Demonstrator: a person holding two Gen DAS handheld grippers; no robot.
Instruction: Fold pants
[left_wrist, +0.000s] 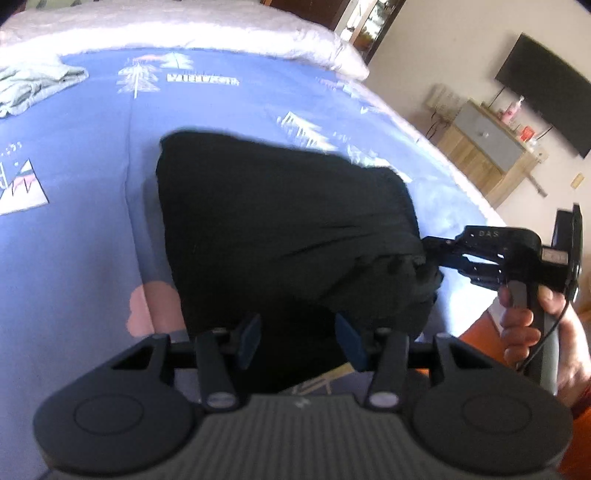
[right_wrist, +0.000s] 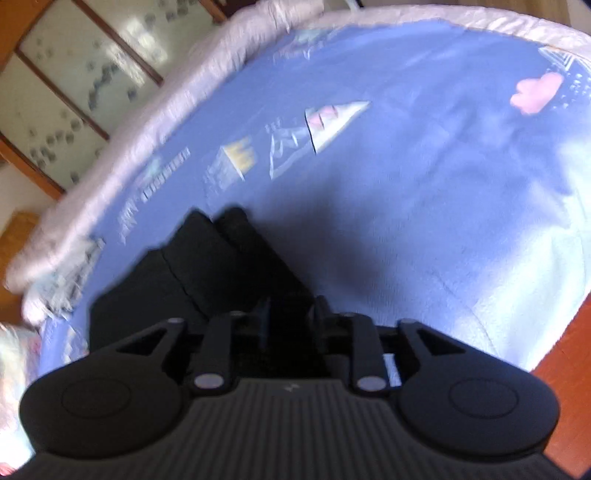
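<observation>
The black pants (left_wrist: 280, 221) lie partly folded on the blue printed bedsheet (left_wrist: 81, 258). My left gripper (left_wrist: 299, 338) has its blue pads a small gap apart with the near edge of the pants between them. My right gripper (left_wrist: 430, 254) comes in from the right and is shut on the bunched right edge of the pants, lifting it. In the right wrist view the pants (right_wrist: 207, 273) run forward from between that gripper's fingers (right_wrist: 291, 325), which are close together on the cloth.
A grey-green garment (left_wrist: 33, 85) lies crumpled at the far left of the bed. A white quilt (left_wrist: 221, 37) runs along the far edge. A wooden TV cabinet (left_wrist: 487, 147) and wall TV (left_wrist: 546, 92) stand right of the bed. The bed edge and orange floor (right_wrist: 565, 369) are near.
</observation>
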